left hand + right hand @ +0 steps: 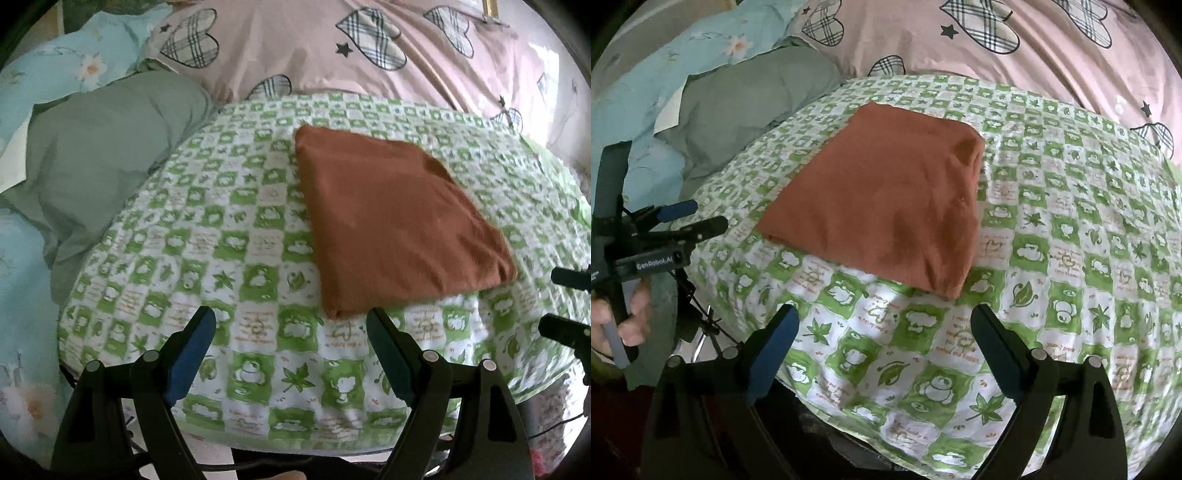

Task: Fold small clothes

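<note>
Bedding fills everything I look down on: at the far left a pale blue floral quilt (pixel 55 62), next to it a sage-green pillow (pixel 103 155), then the green-and-white checked sheet (pixel 240 258) over the bed in the middle, and a pink cover with plaid hearts (pixel 369 33) behind and to the right.

My left gripper (pixel 290 325) hangs over the near edge of the sheet, its fingers wide with nothing between them; its right finger ends just beside the near corner of the rust-orange garment (pixel 391 218) without pinching it. That garment lies on the checked sheet as a flat, squared packet, edges doubled over, slightly right of centre in the left view. My right gripper (pixel 884 321) hovers just short of the garment's near edge, fingers spread wide and also empty.

I judge this piece finished, or one last halving away from finished; both grippers have let go of it. I see no other small clothes waiting in either view.

For writing, my left gripper's body, seen at the left of the right view, reads "GenRobot.AI" (pixel 653 264). The sheet's white squares carry small orange script, too blurred for me to read.
</note>
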The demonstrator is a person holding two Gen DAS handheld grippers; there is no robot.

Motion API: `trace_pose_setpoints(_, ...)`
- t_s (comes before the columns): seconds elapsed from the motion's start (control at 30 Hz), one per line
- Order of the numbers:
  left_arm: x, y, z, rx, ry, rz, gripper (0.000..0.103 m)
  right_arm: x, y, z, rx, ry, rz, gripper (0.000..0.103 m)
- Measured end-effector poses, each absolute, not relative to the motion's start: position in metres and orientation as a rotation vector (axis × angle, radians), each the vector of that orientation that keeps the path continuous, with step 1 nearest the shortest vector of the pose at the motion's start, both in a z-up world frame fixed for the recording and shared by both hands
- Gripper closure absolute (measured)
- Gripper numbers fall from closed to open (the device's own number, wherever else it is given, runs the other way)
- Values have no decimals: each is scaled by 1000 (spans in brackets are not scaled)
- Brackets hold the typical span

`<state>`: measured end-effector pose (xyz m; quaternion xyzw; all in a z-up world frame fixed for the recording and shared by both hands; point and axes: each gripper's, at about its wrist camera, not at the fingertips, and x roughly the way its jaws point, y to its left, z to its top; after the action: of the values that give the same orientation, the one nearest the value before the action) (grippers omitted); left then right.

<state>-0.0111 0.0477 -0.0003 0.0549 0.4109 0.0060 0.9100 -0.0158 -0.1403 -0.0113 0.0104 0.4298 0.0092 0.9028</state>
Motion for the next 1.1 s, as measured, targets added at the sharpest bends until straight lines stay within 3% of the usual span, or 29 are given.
trace_pose_setpoints(1.1, 2, 42, -14, 117, 867, -25, 19, -1, -150, -10, 118, 848, 19, 8)
